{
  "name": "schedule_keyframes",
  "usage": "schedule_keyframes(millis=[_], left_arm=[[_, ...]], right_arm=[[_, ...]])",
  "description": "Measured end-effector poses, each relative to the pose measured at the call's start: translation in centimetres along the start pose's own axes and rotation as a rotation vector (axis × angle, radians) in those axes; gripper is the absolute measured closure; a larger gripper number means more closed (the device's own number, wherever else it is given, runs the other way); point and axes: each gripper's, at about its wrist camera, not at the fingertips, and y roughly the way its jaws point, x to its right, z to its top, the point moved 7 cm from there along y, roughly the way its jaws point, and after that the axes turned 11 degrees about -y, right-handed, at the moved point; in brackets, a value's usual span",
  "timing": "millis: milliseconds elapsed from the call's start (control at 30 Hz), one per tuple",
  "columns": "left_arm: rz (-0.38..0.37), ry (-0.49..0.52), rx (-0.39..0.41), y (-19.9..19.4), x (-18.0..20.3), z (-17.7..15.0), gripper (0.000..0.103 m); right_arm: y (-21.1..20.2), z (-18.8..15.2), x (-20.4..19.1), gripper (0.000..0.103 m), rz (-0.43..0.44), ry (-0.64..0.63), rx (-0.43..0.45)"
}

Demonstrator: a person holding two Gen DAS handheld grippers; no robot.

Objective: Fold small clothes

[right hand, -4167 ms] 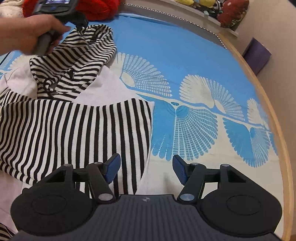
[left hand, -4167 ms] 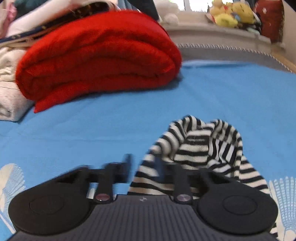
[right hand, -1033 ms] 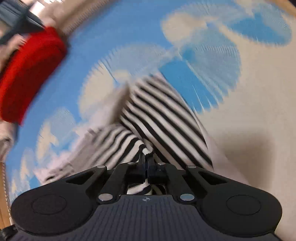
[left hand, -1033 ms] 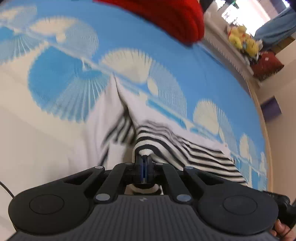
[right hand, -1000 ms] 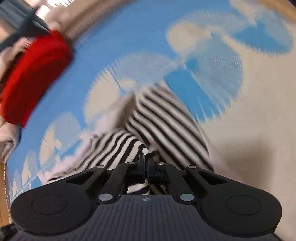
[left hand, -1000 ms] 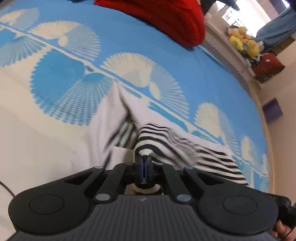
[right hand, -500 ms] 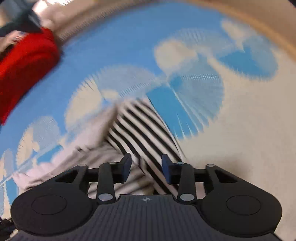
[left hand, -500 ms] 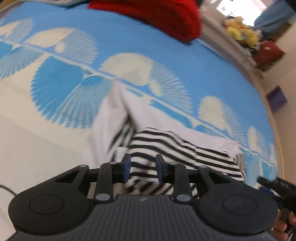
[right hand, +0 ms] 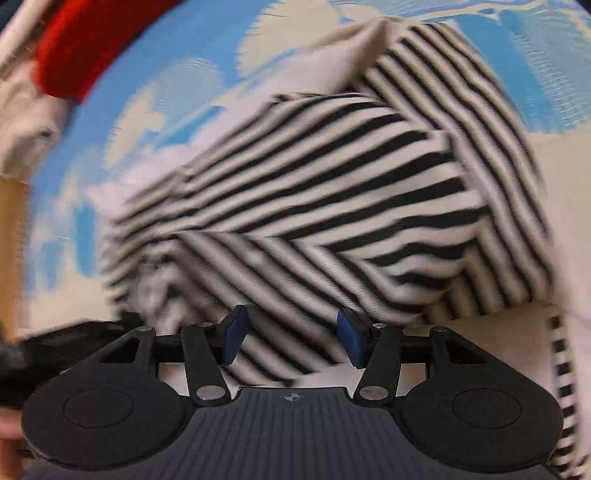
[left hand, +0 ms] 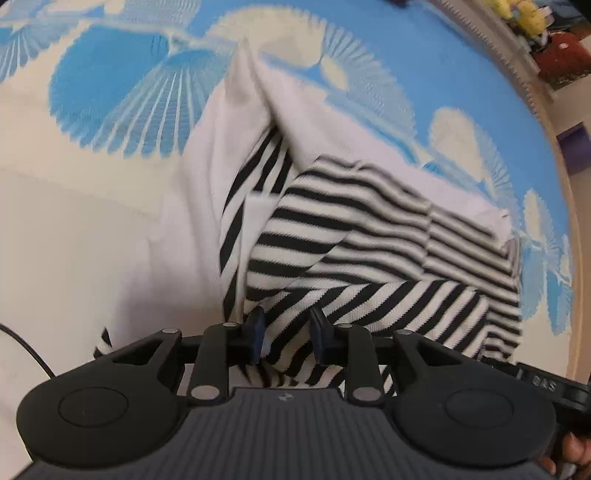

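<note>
A small black-and-white striped garment (left hand: 369, 229) with a white lining (left hand: 207, 184) lies folded over itself on the blue fan-patterned blanket (left hand: 110, 74). My left gripper (left hand: 286, 328) hovers close over its near edge, jaws apart; striped cloth lies under the gap and the pads do not press it. In the right wrist view the same garment (right hand: 314, 177) fills the middle, blurred. My right gripper (right hand: 291, 328) points down at it, its jaws opening wider, with striped cloth below the gap and nothing pinched. Each view shows the other gripper at its lower edge.
A folded red blanket (right hand: 85, 48) and pale clothes lie at the far end of the bed. The wooden bed edge (left hand: 576, 258) curves along the right, with plush toys (left hand: 524, 14) on a ledge beyond. A person's fingers (left hand: 569, 454) show at the lower right.
Both grippers were shut on striped cloth a second ago and have let go, jaws now apart. Both have sunk closer to the garment, and the folded-over part now rests on it.
</note>
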Motion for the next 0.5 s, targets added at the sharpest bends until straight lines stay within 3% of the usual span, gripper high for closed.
schedule_keyframes(millis=[133, 200, 267, 333, 433, 500], left_arm=[[-0.087, 0.021, 0.058, -1.7, 1.5, 0.8, 0.073], [-0.005, 0.046, 0.037, -0.4, 0.8, 0.5, 0.074], [0.074, 0.051, -0.004, 0.9, -0.5, 0.0, 0.078], [0.054, 0.042, -0.006, 0.6, -0.6, 0.2, 0.079], [-0.012, 0.069, 0.058, -1.7, 0.7, 1.0, 0.078], [-0.008, 0.103, 0.071, -2.1, 1.0, 1.0, 0.077]], right_arm=[[-3.4, 2.2, 1.7, 0.047, -0.060, 0.016, 0.147], [-4.2, 2.9, 2.7, 0.045, -0.076, 0.028, 0.188], [-3.1, 2.6, 4.3, 0.046, -0.127, 0.054, 0.137], [-2.0, 1.9, 5.9, 0.047, -0.154, 0.111, 0.085], [-2.6, 2.2, 5.6, 0.047, -0.136, 0.112, 0.123], [-3.2, 2.3, 5.4, 0.046, -0.152, 0.058, 0.152]])
